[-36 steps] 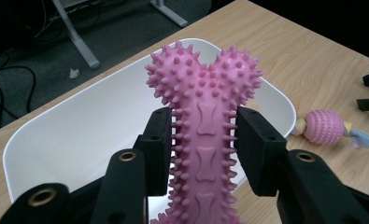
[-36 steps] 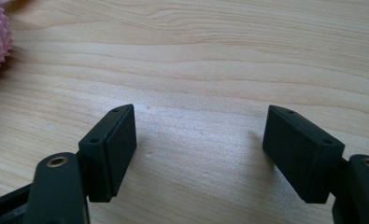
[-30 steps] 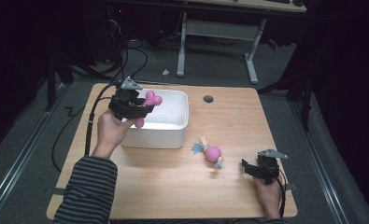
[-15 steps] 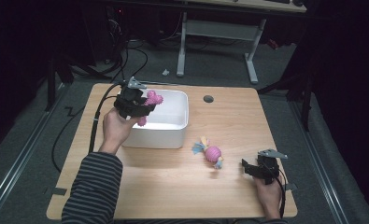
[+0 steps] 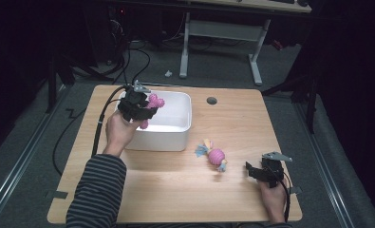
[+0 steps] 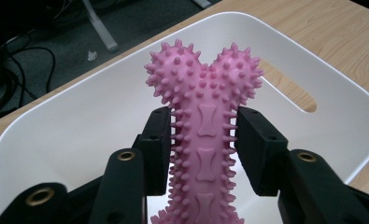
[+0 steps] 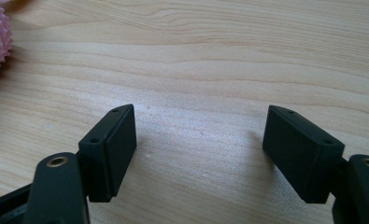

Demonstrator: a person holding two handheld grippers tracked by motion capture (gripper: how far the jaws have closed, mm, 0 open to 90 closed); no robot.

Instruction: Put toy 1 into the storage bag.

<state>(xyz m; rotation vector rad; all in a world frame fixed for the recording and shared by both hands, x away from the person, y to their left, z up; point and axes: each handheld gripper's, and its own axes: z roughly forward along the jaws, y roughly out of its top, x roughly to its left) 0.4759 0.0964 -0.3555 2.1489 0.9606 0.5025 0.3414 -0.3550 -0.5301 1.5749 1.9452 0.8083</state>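
Since a second ago, the left hand has carried its gripper down and over the near-left corner of the bin; the right hand has kept still.

Largest first: a wooden table (image 5: pixel 175 190) fills the high view, with dark floor around it. On its left half stands a white bin (image 5: pixel 173 124), open-topped and empty as far as can be seen, with a slot handle in one wall.

The left gripper (image 5: pixel 136 105) hangs over the bin's near-left rim, clamped on a pink spiky bone (image 6: pixel 202 140). In the left gripper view the pads press the bone's shaft from both sides, its knobbed end pointing over the bin's floor.

A second toy (image 5: pixel 214 156) – pink ball with blue and yellow ends – lies on the table right of the bin, well apart from it.

The right gripper (image 5: pixel 265 172) rests near the table's right corner, jaws spread, nothing between them.

To drop well, I judge the bone should move further over the bin's middle, lower a little, then be released – so it does not catch the rim.
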